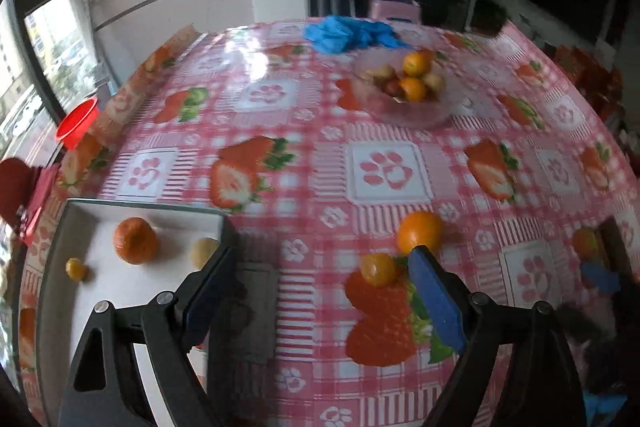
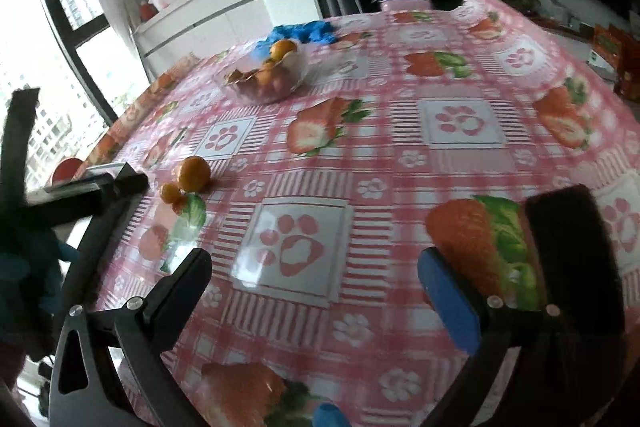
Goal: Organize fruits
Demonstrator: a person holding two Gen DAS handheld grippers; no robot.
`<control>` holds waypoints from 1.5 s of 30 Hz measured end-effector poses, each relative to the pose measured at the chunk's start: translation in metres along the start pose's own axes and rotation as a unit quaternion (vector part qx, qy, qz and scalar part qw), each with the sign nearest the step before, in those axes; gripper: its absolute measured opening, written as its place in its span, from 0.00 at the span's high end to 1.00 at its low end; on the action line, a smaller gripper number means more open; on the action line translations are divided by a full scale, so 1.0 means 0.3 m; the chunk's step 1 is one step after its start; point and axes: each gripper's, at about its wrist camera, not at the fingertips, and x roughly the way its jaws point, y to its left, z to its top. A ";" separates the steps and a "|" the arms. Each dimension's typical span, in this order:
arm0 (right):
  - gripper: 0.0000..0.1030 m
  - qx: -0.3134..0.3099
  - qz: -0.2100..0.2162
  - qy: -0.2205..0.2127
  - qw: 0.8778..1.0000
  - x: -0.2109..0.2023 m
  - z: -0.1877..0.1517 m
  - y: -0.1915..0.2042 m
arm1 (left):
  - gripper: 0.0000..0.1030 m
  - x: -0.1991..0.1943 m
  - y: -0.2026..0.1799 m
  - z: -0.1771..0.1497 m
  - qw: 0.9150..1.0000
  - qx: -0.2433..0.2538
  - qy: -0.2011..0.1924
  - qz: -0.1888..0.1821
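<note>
A white tray [image 1: 100, 307] at the lower left holds a mandarin [image 1: 135, 240], a small kumquat [image 1: 76, 269] and a pale round fruit [image 1: 203, 251]. An orange [image 1: 420, 230] and a kumquat [image 1: 378, 269] lie loose on the strawberry-print tablecloth, just in front of my left gripper's right fingertip. My left gripper [image 1: 322, 255] is open with nothing between its fingers, and its left finger hangs over the tray's corner. A clear bowl [image 1: 404, 107] of mixed fruit stands farther back. My right gripper [image 2: 316, 275] hovers open over bare cloth, with the orange [image 2: 194, 173] and kumquat [image 2: 170, 193] off to its left.
A blue crumpled cloth [image 1: 352, 35] lies behind the bowl. A red cup [image 1: 78, 123] sits off the table's left edge. A dark block [image 2: 572, 255] lies beside my right gripper's right finger. The bowl [image 2: 264, 75] is far left in the right wrist view.
</note>
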 end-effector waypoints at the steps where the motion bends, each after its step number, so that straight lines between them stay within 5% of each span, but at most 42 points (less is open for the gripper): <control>1: 0.00 0.000 -0.006 0.000 1.000 -0.010 -0.009 -0.010 | 0.14 0.015 -0.008 -0.006 1.000 0.004 0.003 -0.003; 13: 0.00 0.036 -0.021 0.013 0.999 -0.027 -0.060 -0.084 | 0.15 0.133 -0.082 -0.027 1.000 0.001 0.004 0.000; 22: 0.00 0.035 -0.021 0.013 0.999 -0.026 -0.063 -0.087 | 0.77 0.144 -0.084 -0.022 1.000 -0.003 0.003 -0.019; 33: 0.00 0.023 -0.033 0.020 0.999 -0.017 -0.059 -0.064 | 0.77 0.011 -0.075 -0.212 1.000 -0.012 -0.020 -0.008; 38: 0.00 0.007 0.026 0.027 0.999 -0.016 -0.050 -0.017 | 0.77 -0.029 -0.060 -0.272 0.999 -0.024 -0.027 -0.005; 45: 0.00 0.031 -0.012 0.020 0.999 -0.038 -0.031 -0.065 | 0.76 -0.031 -0.064 -0.275 1.000 -0.019 -0.025 -0.005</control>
